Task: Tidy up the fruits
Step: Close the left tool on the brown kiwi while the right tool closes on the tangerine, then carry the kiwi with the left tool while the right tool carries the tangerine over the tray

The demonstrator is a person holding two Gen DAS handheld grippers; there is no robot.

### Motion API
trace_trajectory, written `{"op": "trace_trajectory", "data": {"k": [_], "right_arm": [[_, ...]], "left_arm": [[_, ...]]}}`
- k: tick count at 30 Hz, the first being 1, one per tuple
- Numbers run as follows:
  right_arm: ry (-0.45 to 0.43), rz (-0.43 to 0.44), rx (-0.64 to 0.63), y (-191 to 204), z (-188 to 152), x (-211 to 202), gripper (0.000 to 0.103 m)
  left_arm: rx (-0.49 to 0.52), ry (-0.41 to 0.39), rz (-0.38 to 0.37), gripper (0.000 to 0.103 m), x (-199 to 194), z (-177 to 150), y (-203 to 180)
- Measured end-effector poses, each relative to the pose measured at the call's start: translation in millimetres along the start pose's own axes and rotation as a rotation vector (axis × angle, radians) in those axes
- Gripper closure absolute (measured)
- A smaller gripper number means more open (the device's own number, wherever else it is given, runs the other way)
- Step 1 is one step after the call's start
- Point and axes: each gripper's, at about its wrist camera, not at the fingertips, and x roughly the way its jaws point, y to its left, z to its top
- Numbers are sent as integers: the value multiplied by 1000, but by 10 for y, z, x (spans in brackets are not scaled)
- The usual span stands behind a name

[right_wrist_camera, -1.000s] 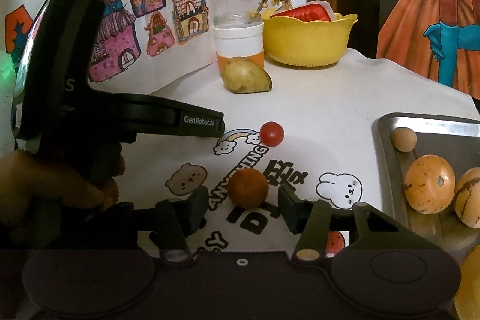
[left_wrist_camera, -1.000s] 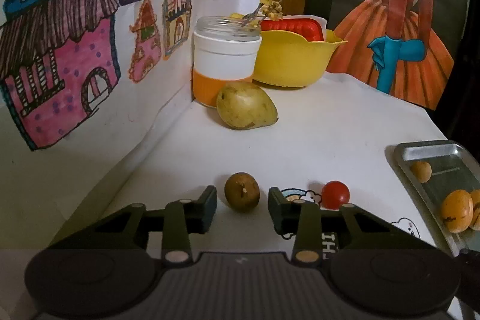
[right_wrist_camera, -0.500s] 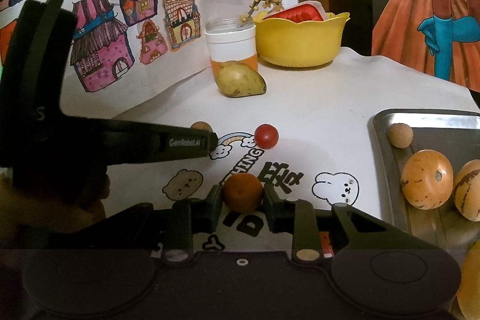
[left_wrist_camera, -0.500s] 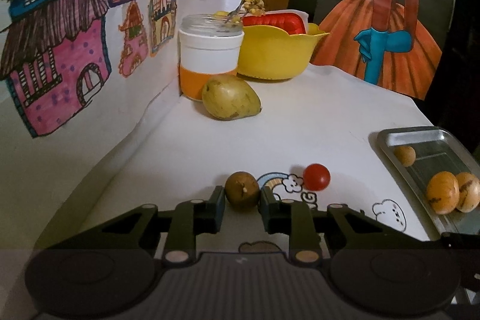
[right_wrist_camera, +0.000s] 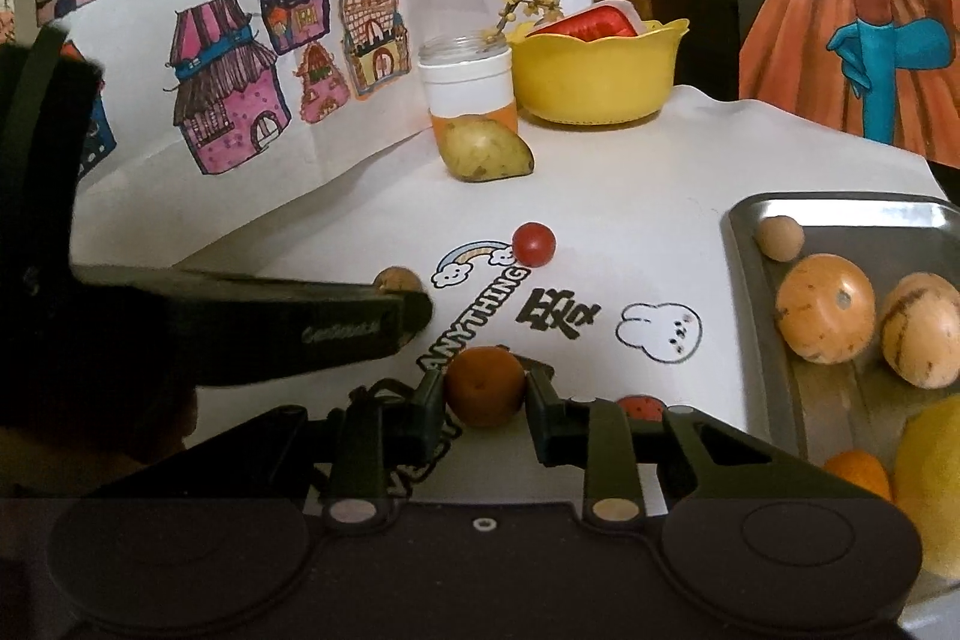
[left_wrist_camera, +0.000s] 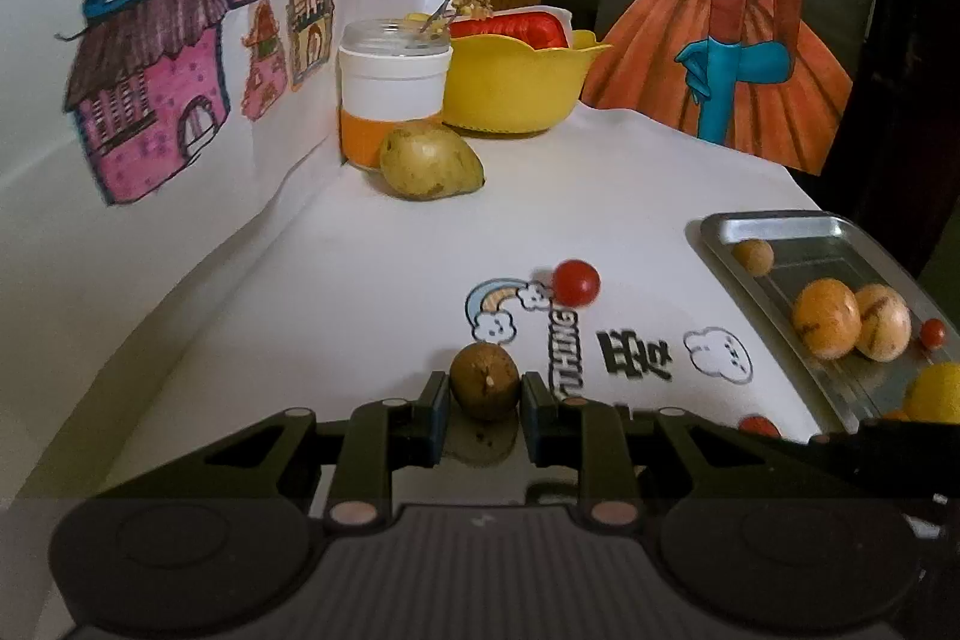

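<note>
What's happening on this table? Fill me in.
A person is sorting fruit with two handheld grippers. The left gripper is shut on a small brown fruit; the right gripper is shut on a small orange. A metal tray already holds several fruits. A red tomato and a mango remain on the table.

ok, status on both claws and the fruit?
Left claw shut on brown longan. Right claw shut on small orange. Metal tray to the right, path clear.

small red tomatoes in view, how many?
3, maybe more hidden: one cherry tomato on the cloth by the rainbow print, one in the tray, one partly hidden behind the right gripper.
</note>
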Motion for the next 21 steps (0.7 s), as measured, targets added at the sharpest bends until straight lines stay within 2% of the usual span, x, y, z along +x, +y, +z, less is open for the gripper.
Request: {"op": "trace_trajectory", "data": {"k": [10,21], "right_arm": [[-23,-2,42,-83,-147,-348,72],[-76,-23,56,-221,-351,-831,72]], "left_arm": [[20,25,-6,76,-287,-188,-150],[49,40,-42,76,-525,-411,-502]]}}
